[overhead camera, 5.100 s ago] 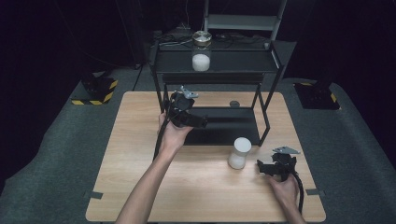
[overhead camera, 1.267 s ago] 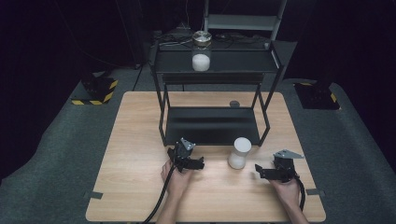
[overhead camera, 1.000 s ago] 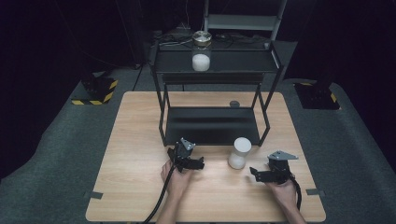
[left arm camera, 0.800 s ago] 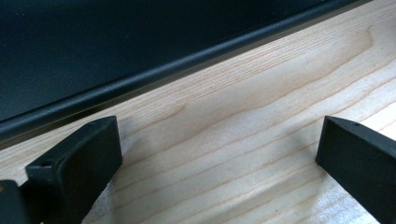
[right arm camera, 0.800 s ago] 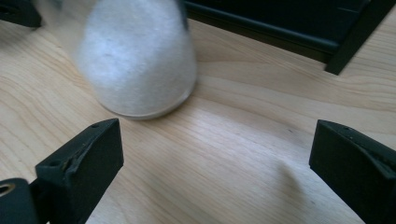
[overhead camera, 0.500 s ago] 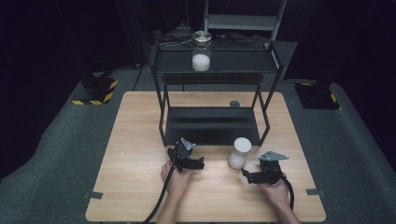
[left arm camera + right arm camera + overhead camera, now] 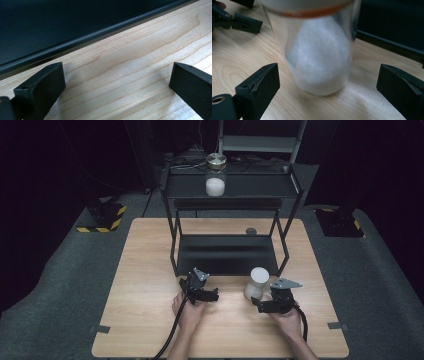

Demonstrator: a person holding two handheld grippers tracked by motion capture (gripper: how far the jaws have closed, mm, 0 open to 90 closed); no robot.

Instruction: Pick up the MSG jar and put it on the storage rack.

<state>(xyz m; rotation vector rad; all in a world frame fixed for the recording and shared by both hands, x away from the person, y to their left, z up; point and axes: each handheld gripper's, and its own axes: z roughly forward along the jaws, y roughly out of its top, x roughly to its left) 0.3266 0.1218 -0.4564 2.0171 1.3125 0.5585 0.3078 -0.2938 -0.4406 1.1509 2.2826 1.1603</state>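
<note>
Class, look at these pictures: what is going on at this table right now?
A person works with two handheld grippers. The right gripper has its open jaws either side of a jar of white powder standing on the table, not yet gripping; they have just been closing slightly. The left gripper rests open beside the black shelf rack.

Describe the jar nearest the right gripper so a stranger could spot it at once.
On the wooden table, just in front of the black shelf rack, stands a clear jar of white powder. Unlike the jar on the rack's top shelf, it sits on the tabletop.
</note>
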